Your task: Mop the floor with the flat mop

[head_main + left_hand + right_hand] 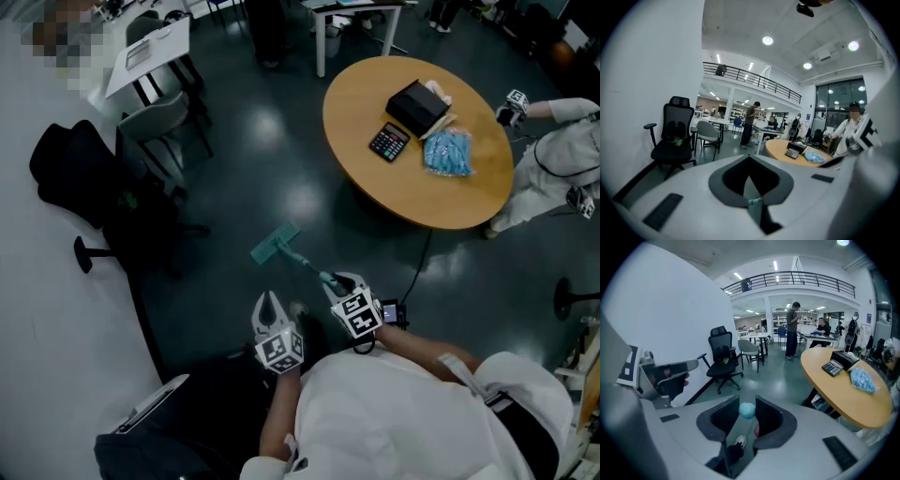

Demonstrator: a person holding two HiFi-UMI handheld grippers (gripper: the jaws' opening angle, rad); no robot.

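Observation:
The flat mop has a teal head [275,243] flat on the dark floor ahead of me, and a thin handle [305,262] slanting back to my right gripper [336,279]. That gripper is shut on the handle. In the right gripper view the handle's teal knob end [746,410] sits between the jaws of the right gripper [746,414]. My left gripper [270,300] hangs to the left of the handle, apart from it, with its jaws together and nothing held. In the left gripper view the tips of the left gripper [750,158] meet at a point.
A round wooden table [356,141] stands ahead on the right with a calculator [389,142], a black box [417,106] and a blue packet [448,152]. A person in white [553,159] is at its far side. A black office chair [84,169] and grey chair [164,117] stand left. A cable [419,264] trails under the table.

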